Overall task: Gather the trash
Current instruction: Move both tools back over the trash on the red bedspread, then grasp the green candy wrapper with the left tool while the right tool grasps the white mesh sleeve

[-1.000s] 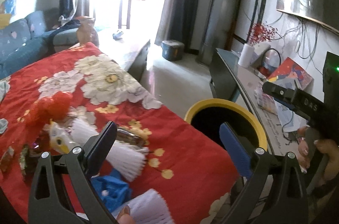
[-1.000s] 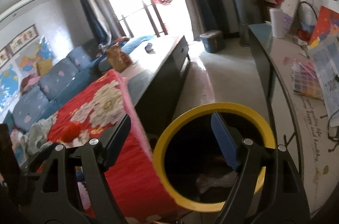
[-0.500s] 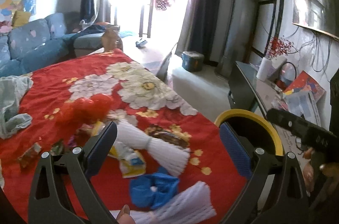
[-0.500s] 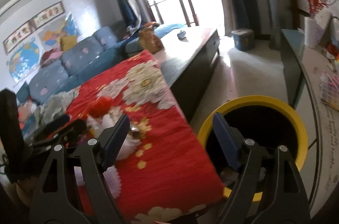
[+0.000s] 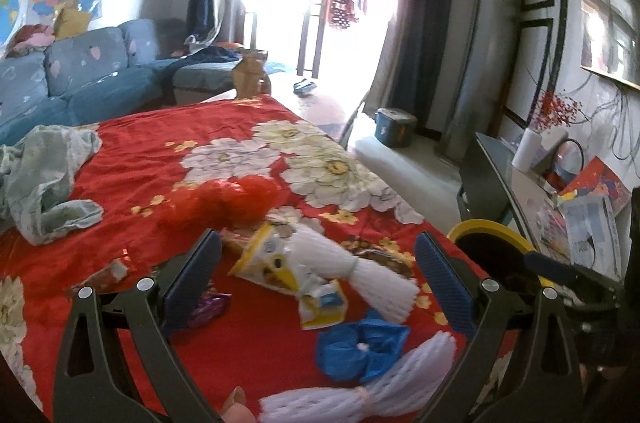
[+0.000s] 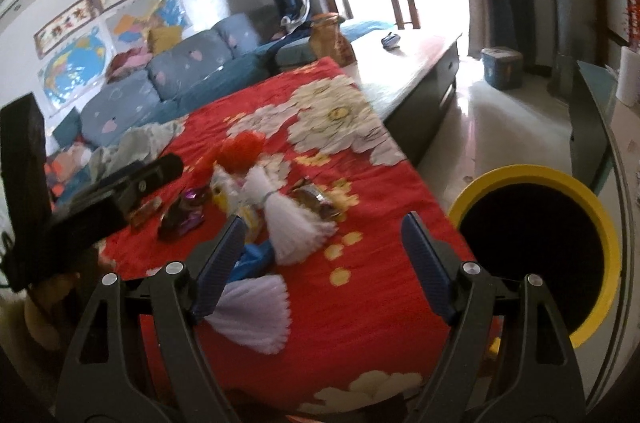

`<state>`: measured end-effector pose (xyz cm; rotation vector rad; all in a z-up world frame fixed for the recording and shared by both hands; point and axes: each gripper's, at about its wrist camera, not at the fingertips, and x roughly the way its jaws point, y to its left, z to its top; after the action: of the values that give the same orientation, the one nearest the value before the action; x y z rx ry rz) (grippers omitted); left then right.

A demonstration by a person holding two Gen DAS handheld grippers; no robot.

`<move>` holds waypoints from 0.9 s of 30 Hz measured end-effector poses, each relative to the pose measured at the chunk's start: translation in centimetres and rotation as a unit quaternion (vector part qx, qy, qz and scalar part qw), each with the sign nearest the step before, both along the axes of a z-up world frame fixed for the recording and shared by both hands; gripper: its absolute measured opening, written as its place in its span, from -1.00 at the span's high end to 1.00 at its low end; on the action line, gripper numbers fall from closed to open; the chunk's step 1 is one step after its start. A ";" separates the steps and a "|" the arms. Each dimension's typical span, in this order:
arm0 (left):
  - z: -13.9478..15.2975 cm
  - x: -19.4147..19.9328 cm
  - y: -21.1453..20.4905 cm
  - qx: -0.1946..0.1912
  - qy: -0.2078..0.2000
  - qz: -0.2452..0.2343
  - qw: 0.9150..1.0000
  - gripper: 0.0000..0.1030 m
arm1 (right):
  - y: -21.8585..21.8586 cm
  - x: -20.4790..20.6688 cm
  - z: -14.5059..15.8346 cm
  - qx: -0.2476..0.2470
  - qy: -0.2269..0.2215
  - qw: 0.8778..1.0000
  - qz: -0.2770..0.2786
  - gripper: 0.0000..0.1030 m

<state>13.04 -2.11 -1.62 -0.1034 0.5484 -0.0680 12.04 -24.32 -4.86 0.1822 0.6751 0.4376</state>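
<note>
Both the left gripper [image 5: 318,283] and right gripper [image 6: 322,255] hold their jaws wide apart, gripping nothing. White foam netting [image 5: 352,263] lies between the left jaws; the yellow-rimmed bin [image 6: 536,251] stands right of the right jaws.

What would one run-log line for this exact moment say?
left gripper: jaws open, empty | right gripper: jaws open, empty | trash on red cloth | yellow-rimmed bin beside table

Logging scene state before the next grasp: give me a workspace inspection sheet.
Surface: red floral cloth over a table.
Job's things: white foam nets, blue wad, yellow snack wrapper, red mesh; yellow-rimmed bin beside the table.
Clutter: pale green cloth.
Grippers: left gripper and right gripper open, empty.
Cables: wires on the right wall.
Surroundings: blue sofa, bright balcony door.
</note>
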 end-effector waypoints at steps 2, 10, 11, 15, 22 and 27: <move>0.0 -0.1 0.7 -0.002 0.001 0.008 1.000 -0.84 | 0.8 -0.2 -0.3 -0.002 0.005 1.000 0.010 -0.40; -0.5 -0.1 3.7 0.005 0.013 0.043 0.999 -0.84 | 3.3 -0.7 -1.9 -0.021 0.024 0.999 0.043 -0.40; -0.8 -0.2 4.4 0.008 0.019 0.054 0.998 -0.84 | 3.5 -0.8 -2.1 -0.022 0.028 0.998 0.046 -0.40; -1.8 -0.3 6.8 0.004 0.037 0.084 0.996 -0.84 | 4.0 -0.6 -3.1 -0.026 0.045 0.997 0.053 -0.40; -4.0 0.2 10.0 -0.011 0.072 0.112 0.991 -0.75 | 4.9 -0.3 -4.9 -0.034 0.070 0.995 0.064 -0.40; -5.5 0.7 11.3 -0.034 0.096 0.112 0.989 -0.40 | 5.2 -0.1 -5.5 -0.033 0.084 0.993 0.072 -0.40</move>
<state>13.74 9.19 -7.17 -0.2381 0.7229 0.1434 11.90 -19.09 -10.39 0.1082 0.8699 0.5413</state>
